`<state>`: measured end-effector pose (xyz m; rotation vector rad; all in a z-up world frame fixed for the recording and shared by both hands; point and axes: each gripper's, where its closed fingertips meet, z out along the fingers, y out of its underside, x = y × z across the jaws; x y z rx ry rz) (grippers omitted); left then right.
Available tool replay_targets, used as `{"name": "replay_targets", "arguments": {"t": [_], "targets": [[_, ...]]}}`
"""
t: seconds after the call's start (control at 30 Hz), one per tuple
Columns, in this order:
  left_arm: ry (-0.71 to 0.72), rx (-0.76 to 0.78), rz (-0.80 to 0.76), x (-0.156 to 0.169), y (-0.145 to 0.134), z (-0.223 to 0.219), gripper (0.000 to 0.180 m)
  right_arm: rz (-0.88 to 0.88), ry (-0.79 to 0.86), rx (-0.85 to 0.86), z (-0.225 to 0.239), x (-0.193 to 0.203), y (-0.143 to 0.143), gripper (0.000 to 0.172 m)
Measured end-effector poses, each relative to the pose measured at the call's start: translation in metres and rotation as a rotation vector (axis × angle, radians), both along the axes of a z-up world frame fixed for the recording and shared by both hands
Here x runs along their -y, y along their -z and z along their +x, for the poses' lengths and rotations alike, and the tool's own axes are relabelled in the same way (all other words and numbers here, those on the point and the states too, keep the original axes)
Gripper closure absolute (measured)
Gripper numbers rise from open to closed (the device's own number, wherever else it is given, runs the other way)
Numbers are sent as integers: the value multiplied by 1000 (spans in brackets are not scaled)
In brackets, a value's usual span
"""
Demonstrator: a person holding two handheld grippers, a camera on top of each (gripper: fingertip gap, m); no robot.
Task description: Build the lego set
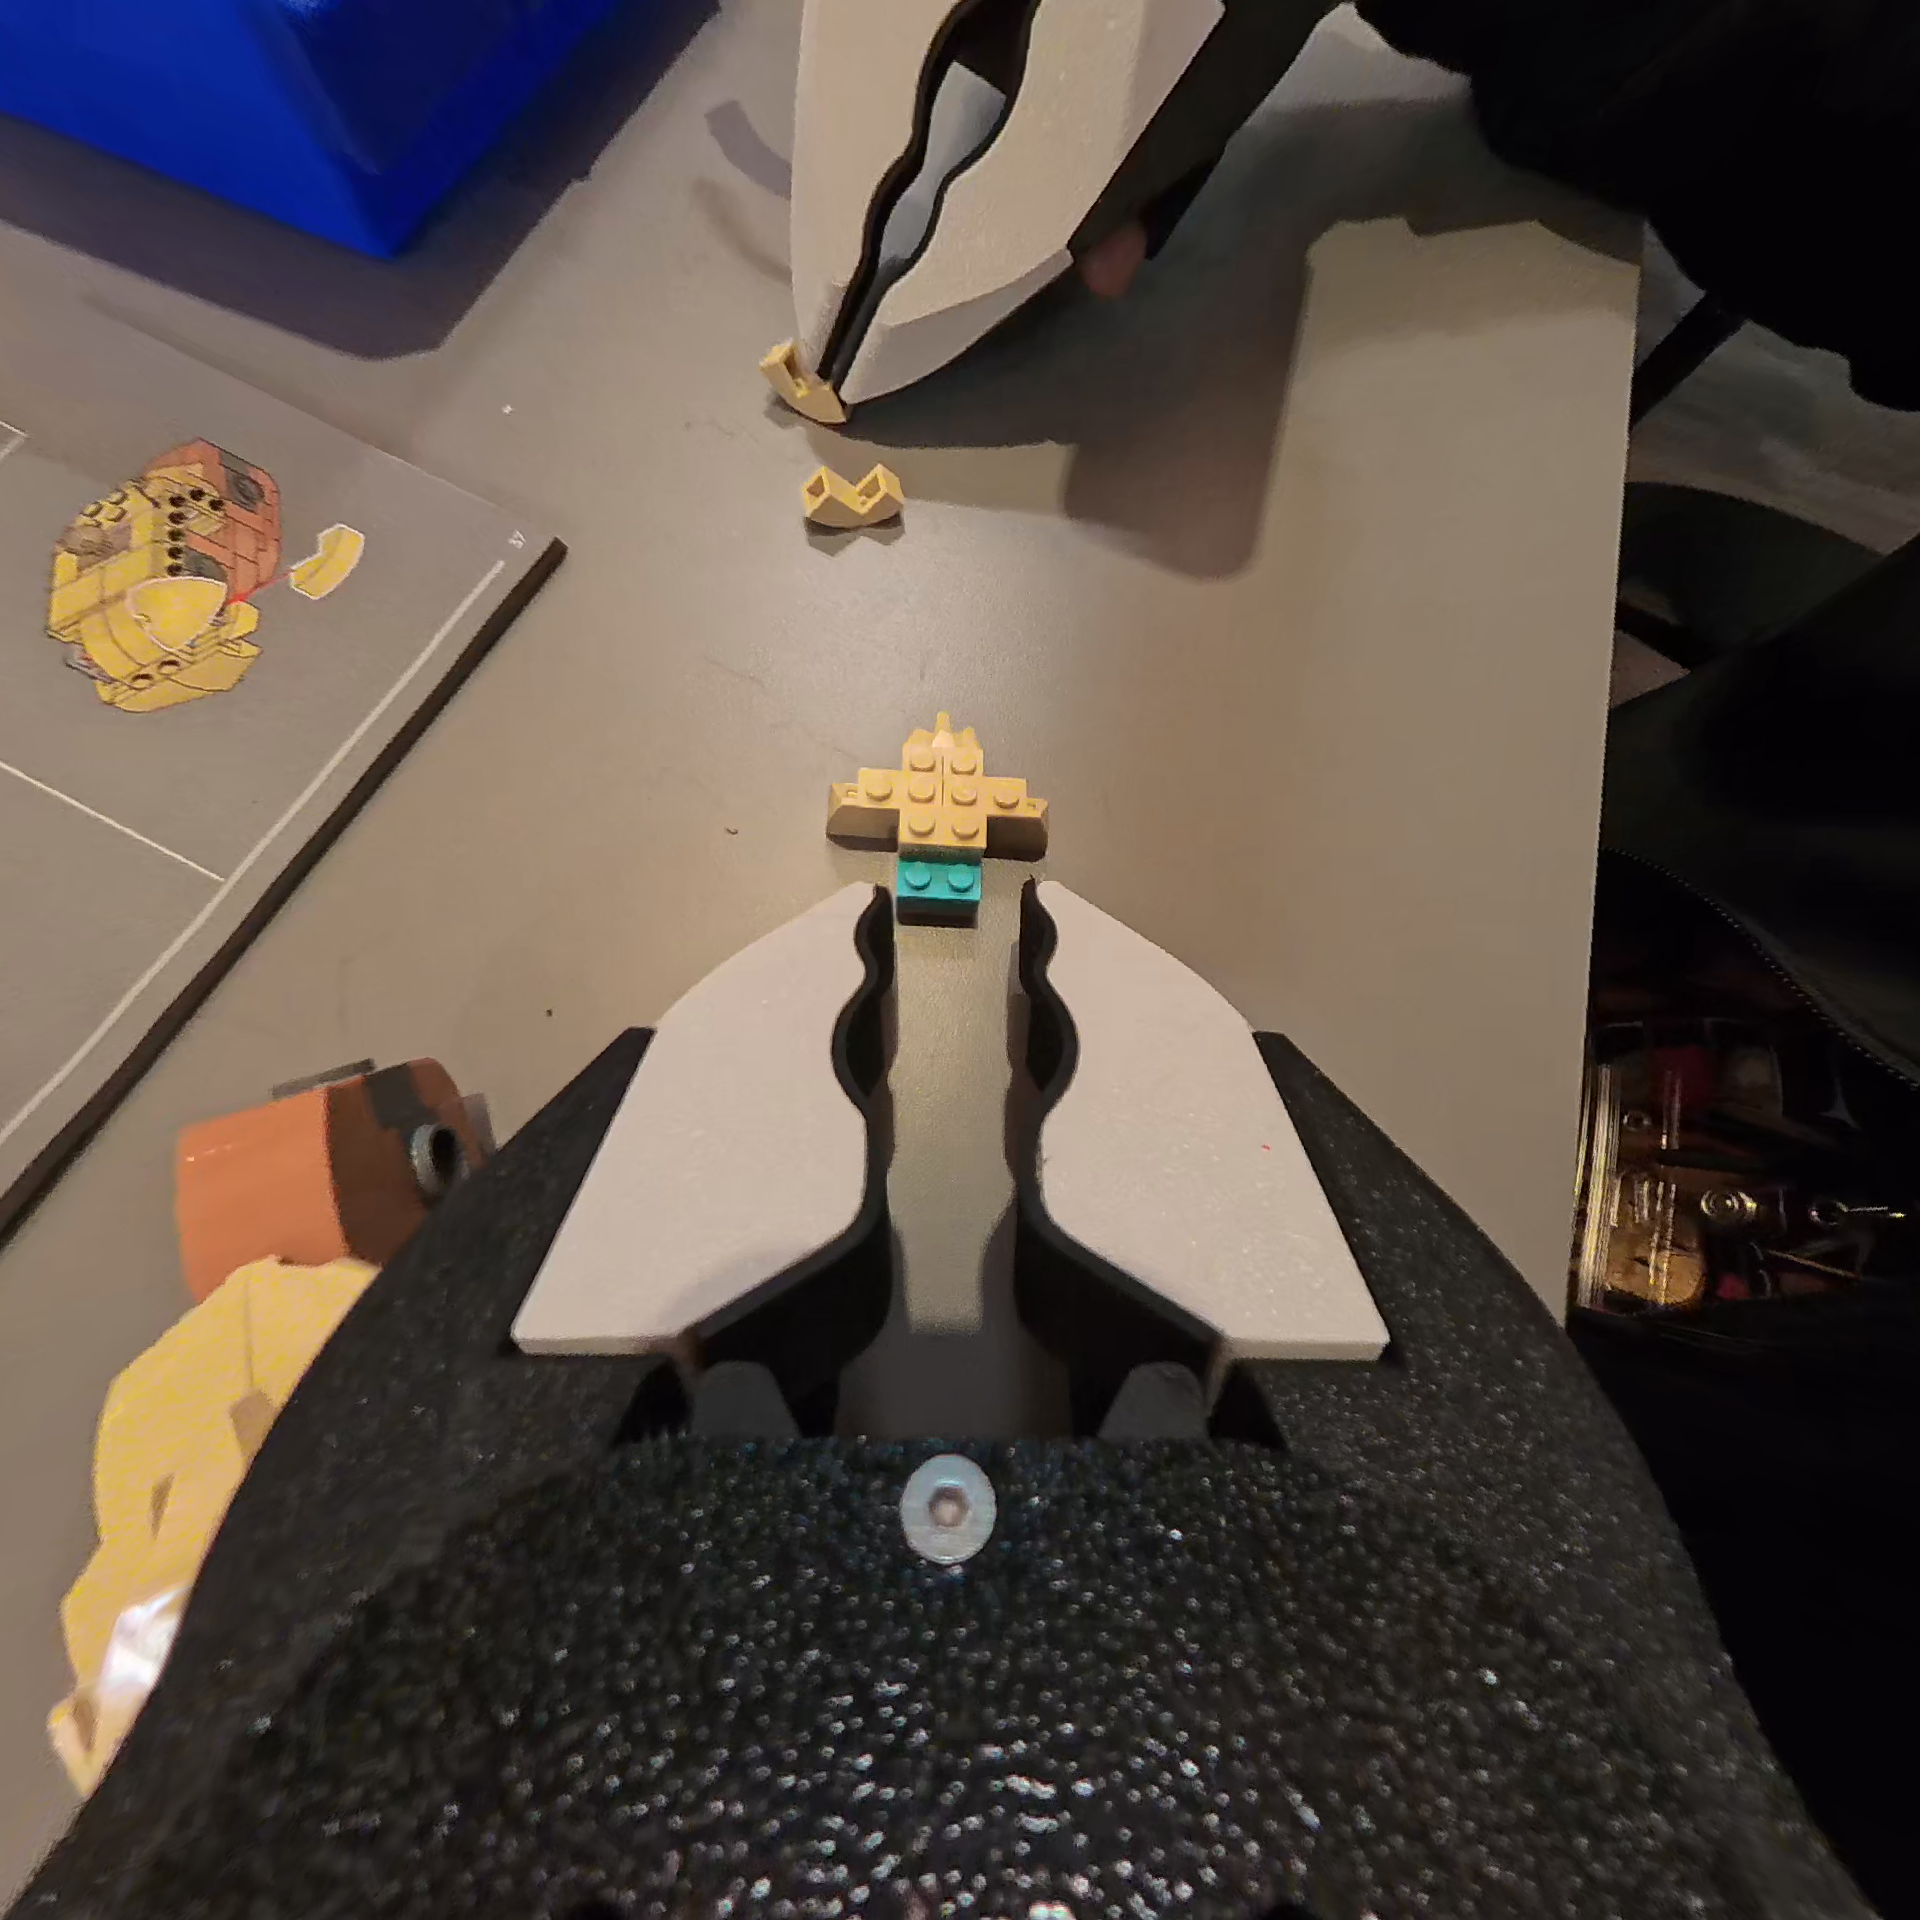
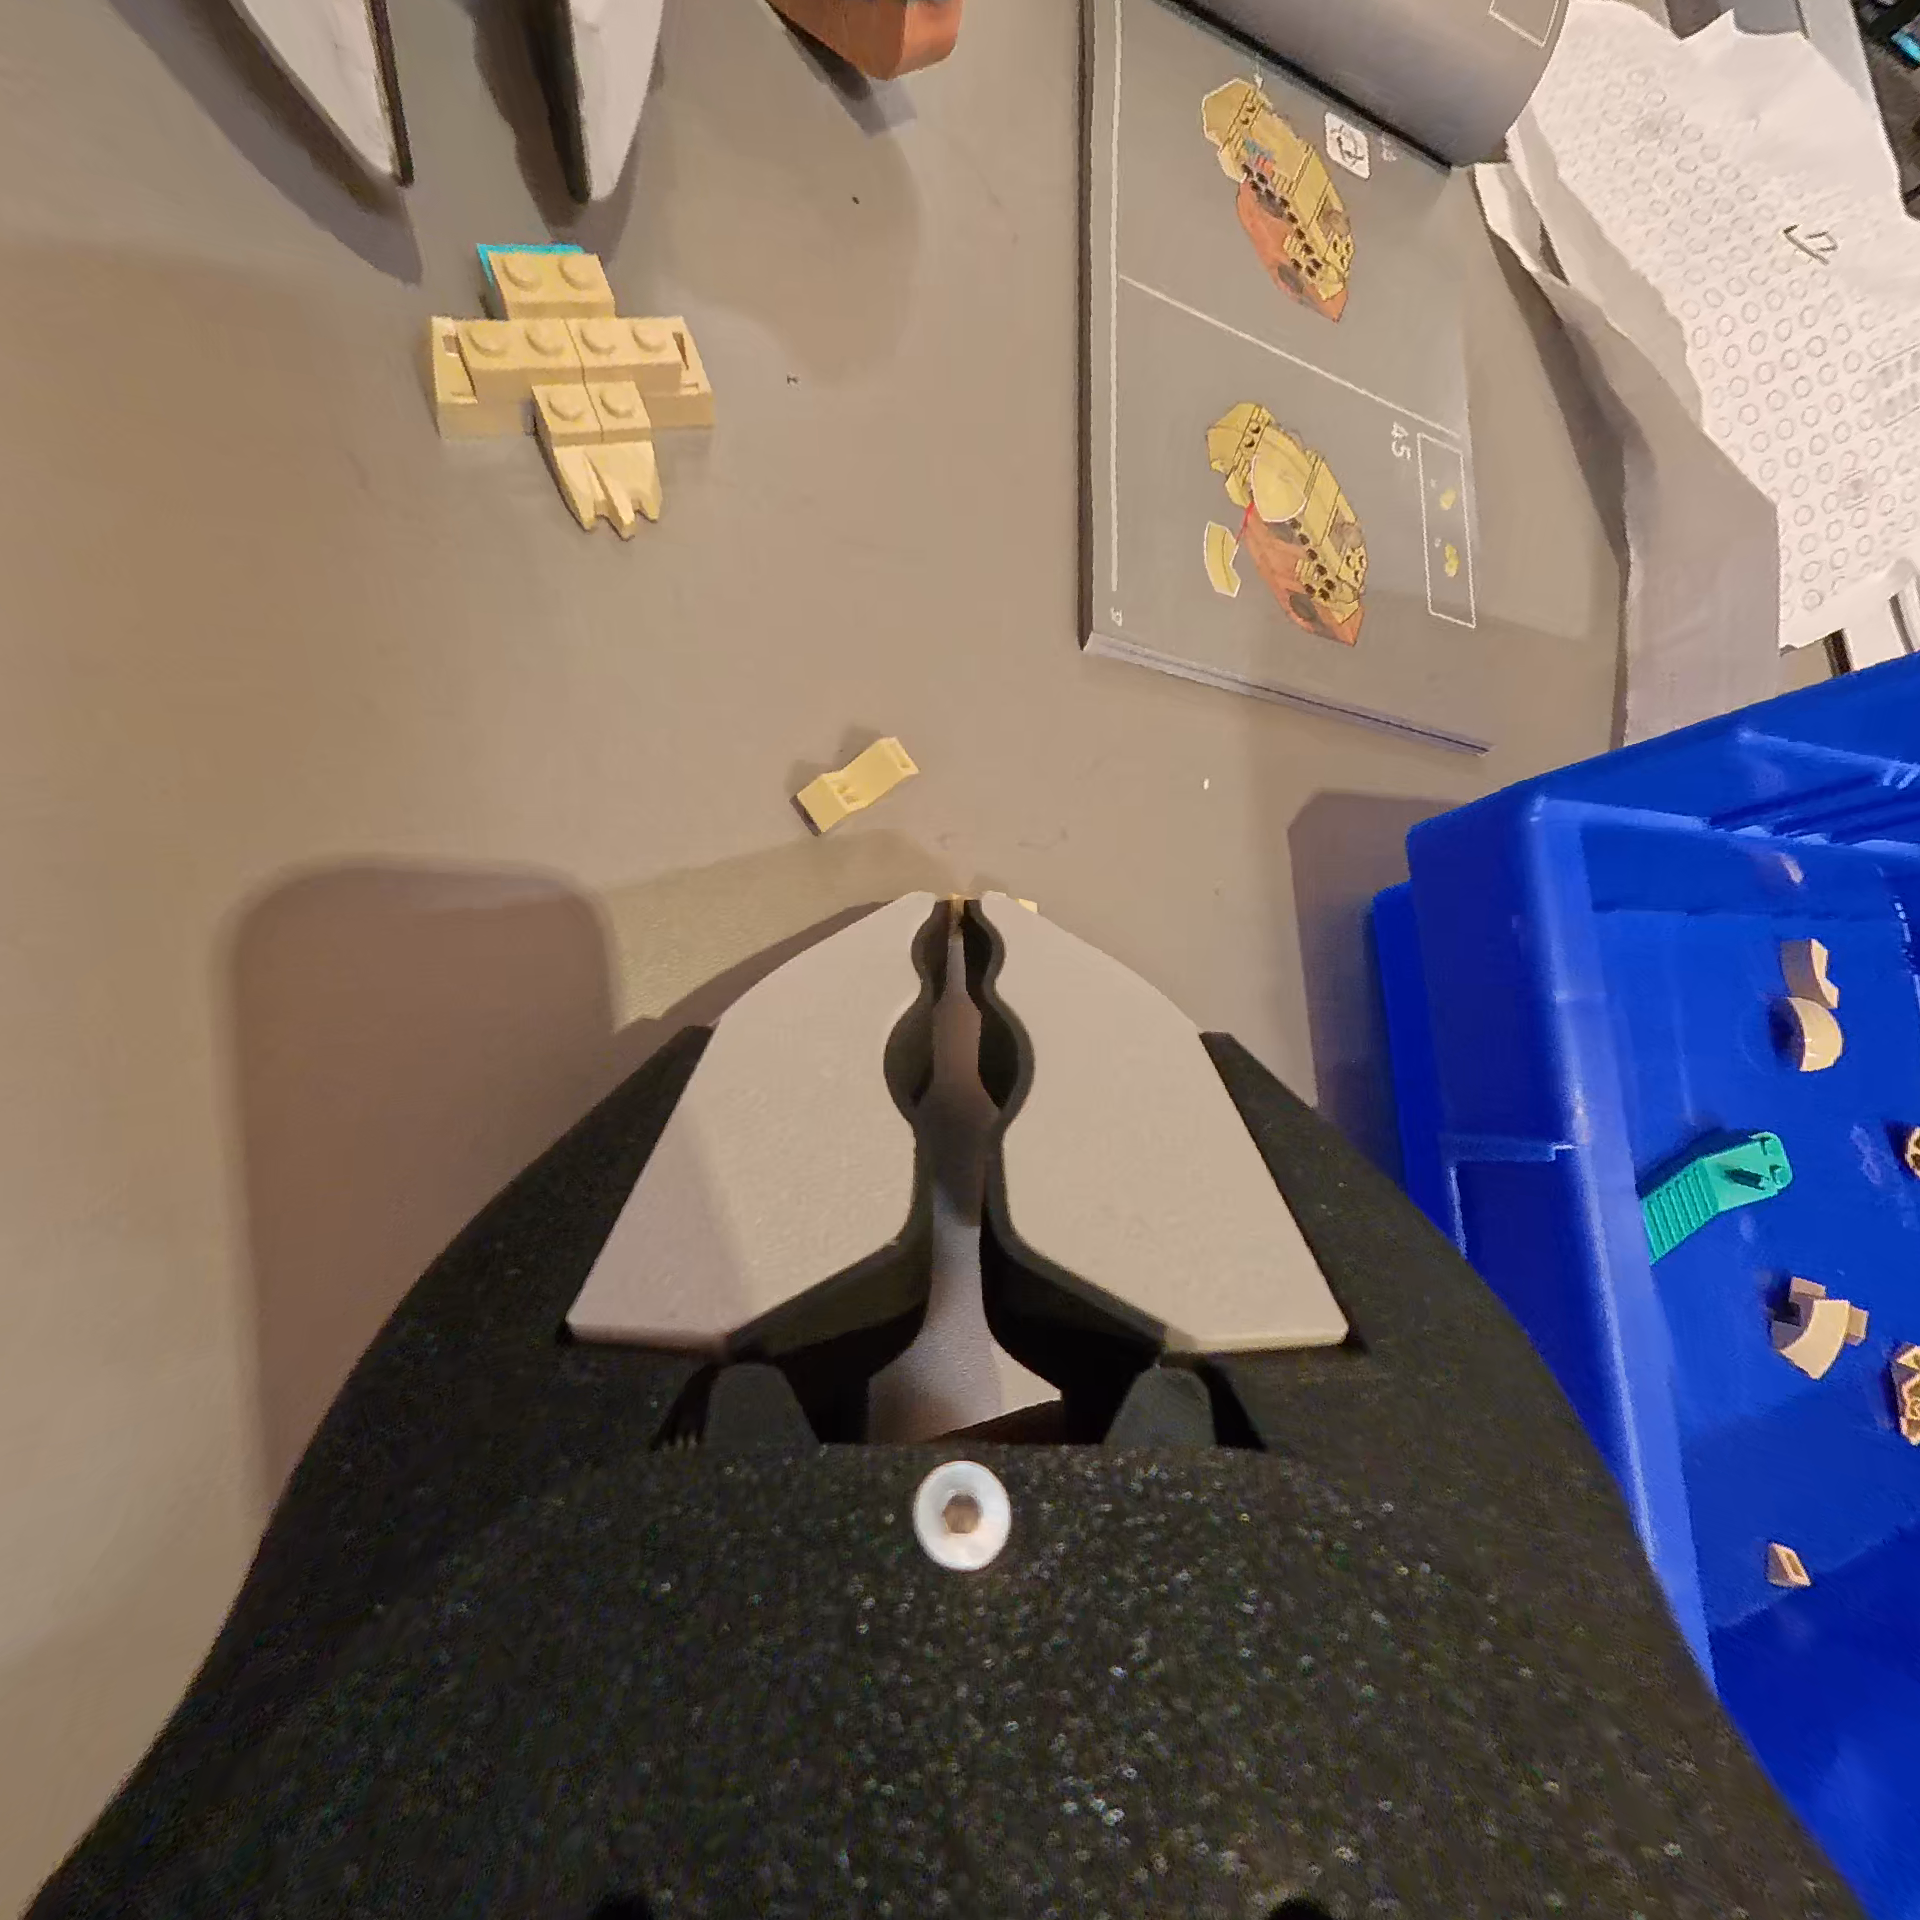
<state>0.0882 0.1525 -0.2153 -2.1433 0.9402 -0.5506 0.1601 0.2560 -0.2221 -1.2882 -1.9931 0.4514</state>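
Right gripper (image 2: pixel 961 906): pinching a tan curved piece (image 1: pixel 795 379) on the table (image 1: pixel 1195 675).
Left gripper (image 1: pixel 956 894): spread, teal end of the brick cross (image 1: pixel 940 821) between its tips, untouched.

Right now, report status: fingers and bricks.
Left gripper open, teal end of tan brick cross at its fingers. Right gripper shut on small tan piece. Second tan piece loose nearby.

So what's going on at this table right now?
A person works two hand-held grippers over a grey table. The right gripper has closed on a small tan brick piece at the tabletop. The left gripper is open, its tips either side of the teal end of a tan brick assembly. Another tan piece lies loose nearby.
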Motion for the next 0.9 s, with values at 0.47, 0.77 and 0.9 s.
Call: {"name": "replay_targets", "arguments": {"t": [0.47, 0.77, 0.9], "targets": [[4, 123, 193, 2, -29, -8, 158, -503, -97, -285, -41, 65, -66, 170], [37, 177, 469, -1, -61, 2, 155, -904, -169, -408, -61, 102, -97, 170], [48, 218, 541, 3, -73, 2, 156, -995, -156, -421, -67, 104, -98, 170]]}}
